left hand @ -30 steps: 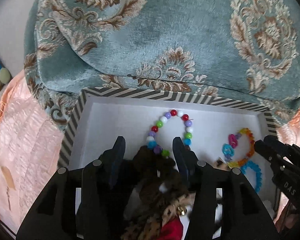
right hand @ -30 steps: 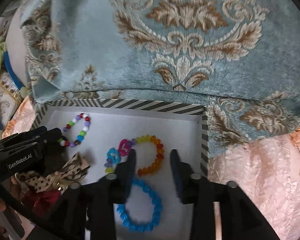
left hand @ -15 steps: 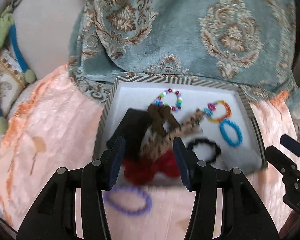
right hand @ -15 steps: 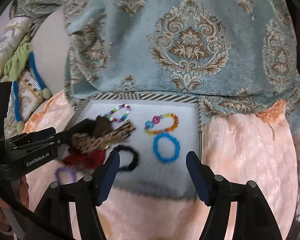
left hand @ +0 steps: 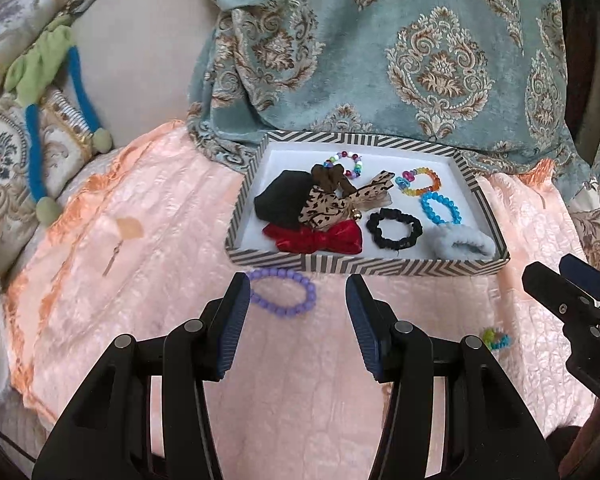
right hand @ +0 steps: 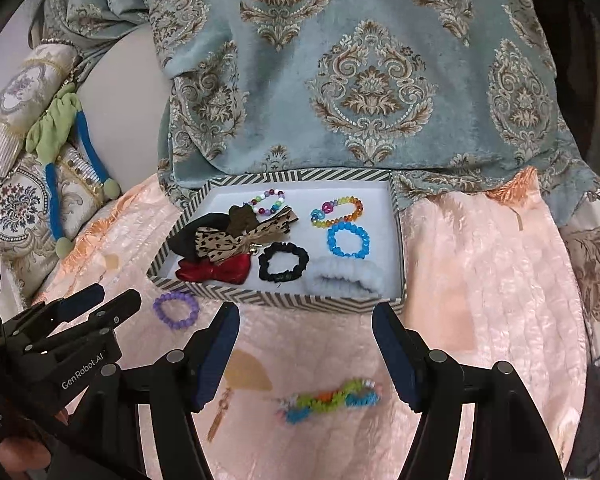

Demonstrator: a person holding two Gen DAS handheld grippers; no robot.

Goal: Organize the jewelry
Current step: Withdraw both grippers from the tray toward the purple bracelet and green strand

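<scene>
A striped-rim tray (left hand: pixel 363 266) (right hand: pixel 276 300) lies on the pink cover. It holds bows, a black scrunchie (left hand: pixel 393 228), a fluffy grey scrunchie (right hand: pixel 343 278) and three bead bracelets. A purple bead bracelet (left hand: pixel 282 292) (right hand: pixel 176 310) lies on the cover just in front of the tray's left corner. A green, blue and orange bracelet (right hand: pixel 331 398) lies nearer, below my right gripper (right hand: pixel 305 314), which stands open and empty. My left gripper (left hand: pixel 298 284) is open too, with nothing between its fingers; its left fingertip is close over the purple bracelet.
A teal patterned throw (left hand: pixel 379 60) hangs behind the tray. Patterned cushions with a green and blue cord (left hand: pixel 36 120) sit at the left. A gold leaf earring (right hand: pixel 248 376) lies on the pink cover (right hand: pixel 479 300) near the right gripper's left finger.
Both grippers have drawn back and up from inside the tray, so the whole tray now shows ahead. The right gripper's jaws have spread wider. The purple and green-blue bracelets came into view.
</scene>
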